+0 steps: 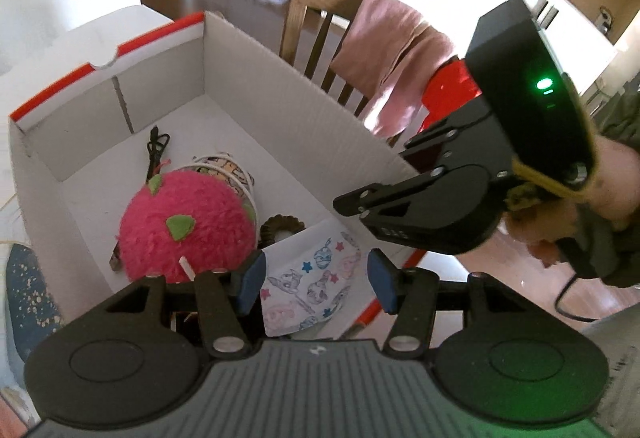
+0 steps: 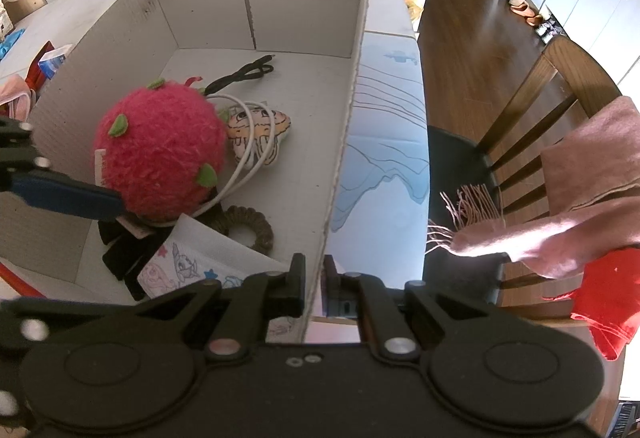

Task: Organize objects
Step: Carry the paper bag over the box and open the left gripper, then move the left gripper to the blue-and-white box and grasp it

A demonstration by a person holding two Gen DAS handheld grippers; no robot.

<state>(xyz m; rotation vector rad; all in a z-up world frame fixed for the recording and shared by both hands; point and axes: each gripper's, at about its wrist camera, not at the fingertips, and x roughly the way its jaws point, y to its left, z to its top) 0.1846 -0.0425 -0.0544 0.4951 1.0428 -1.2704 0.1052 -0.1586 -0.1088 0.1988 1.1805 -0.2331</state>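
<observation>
A white cardboard box [image 1: 248, 78] with a red rim stands on the table. In it lie a pink plush ball [image 1: 184, 226] with green spots, a printed cloth [image 1: 312, 294], a brown scrunchie [image 1: 280, 226], a black cable [image 1: 154, 150] and a small cartoon cushion [image 2: 260, 134] wrapped in white cord. My left gripper [image 1: 316, 280] hovers open over the cloth, with nothing between its blue pads [image 1: 252, 278]. My right gripper [image 2: 314, 284] is shut on the box's right wall [image 2: 352, 98]. From the left wrist it shows at the right [image 1: 352, 206].
A wooden chair [image 2: 560, 110] draped with a pink scarf [image 2: 580, 198] stands beside the table, with a red cloth [image 2: 608, 298] below it. A blue-printed mat [image 2: 384, 142] covers the table right of the box. Black items [image 2: 120, 258] lie in the box's near corner.
</observation>
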